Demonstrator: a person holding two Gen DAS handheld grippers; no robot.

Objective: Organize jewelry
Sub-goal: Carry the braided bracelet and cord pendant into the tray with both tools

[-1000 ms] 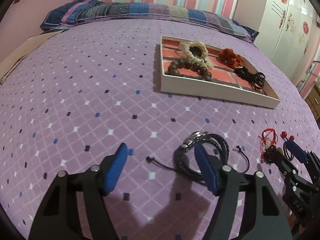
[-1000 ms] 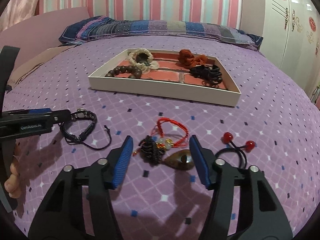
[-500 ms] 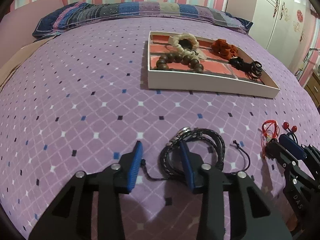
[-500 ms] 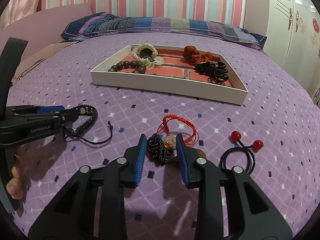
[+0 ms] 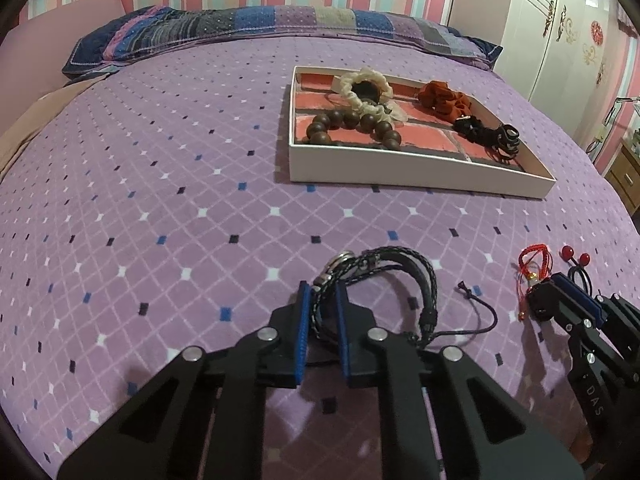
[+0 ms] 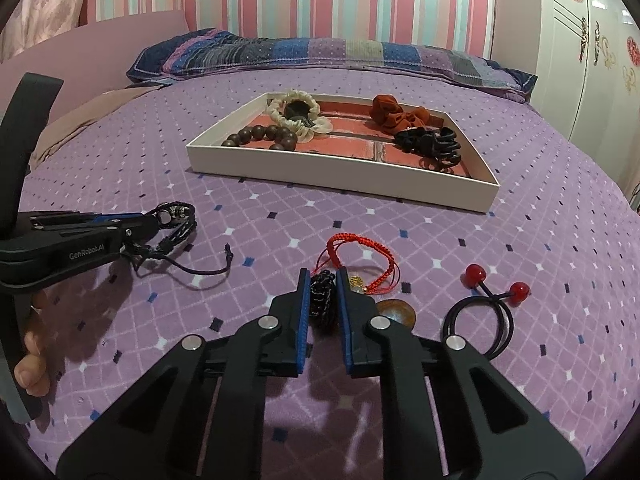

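Note:
My left gripper [image 5: 321, 294] is shut on a black braided leather bracelet [image 5: 404, 276] lying on the purple bedspread; it also shows in the right wrist view [image 6: 176, 224]. My right gripper [image 6: 322, 292] is shut on a black beaded bracelet [image 6: 322, 300], next to a red cord bracelet [image 6: 360, 256] and a brown pendant [image 6: 396, 312]. A white tray [image 5: 420, 168] farther back holds a wooden bead bracelet [image 5: 352, 126], a cream scrunchie [image 5: 366, 88], an orange scrunchie [image 5: 442, 98] and black hair ties [image 5: 488, 136].
A black hair tie with two red beads [image 6: 488, 304] lies right of my right gripper. A striped pillow [image 5: 280, 28] lies at the head of the bed. A white wardrobe [image 5: 560, 32] stands at the right.
Both grippers went from wide open to shut. The left closed on the black braided bracelet, the right on the black beaded bracelet.

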